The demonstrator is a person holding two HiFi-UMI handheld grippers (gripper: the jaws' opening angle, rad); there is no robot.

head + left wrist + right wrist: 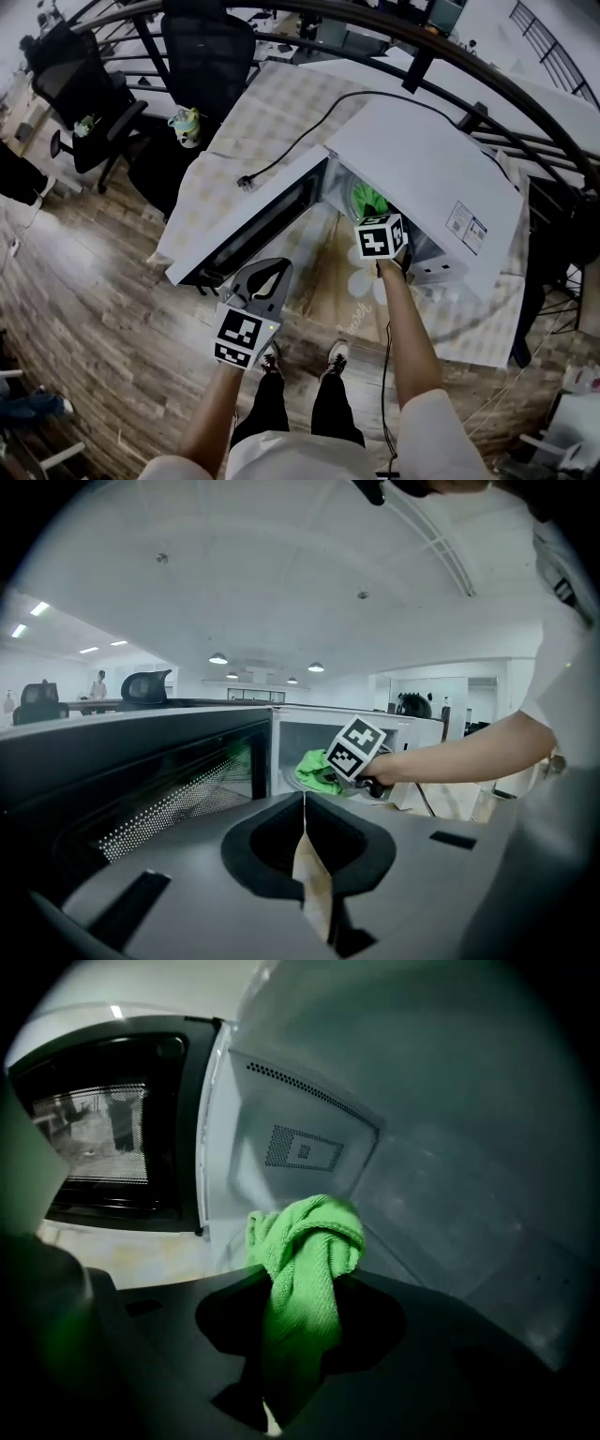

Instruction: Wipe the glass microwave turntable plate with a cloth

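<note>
From the head view, a white microwave (422,178) sits on a checked table (281,103) with its door (253,230) swung wide; the right gripper (379,217) reaches into the opening with a green cloth (367,197), while the left gripper (264,275) hangs lower, near the door's front edge. The left gripper view shows its jaws pressed together with nothing between them, pointed towards the open cavity. In the right gripper view the jaws are clamped on the bunched cloth, which is inside the cavity close to its floor; the glass turntable plate cannot be clearly made out
</note>
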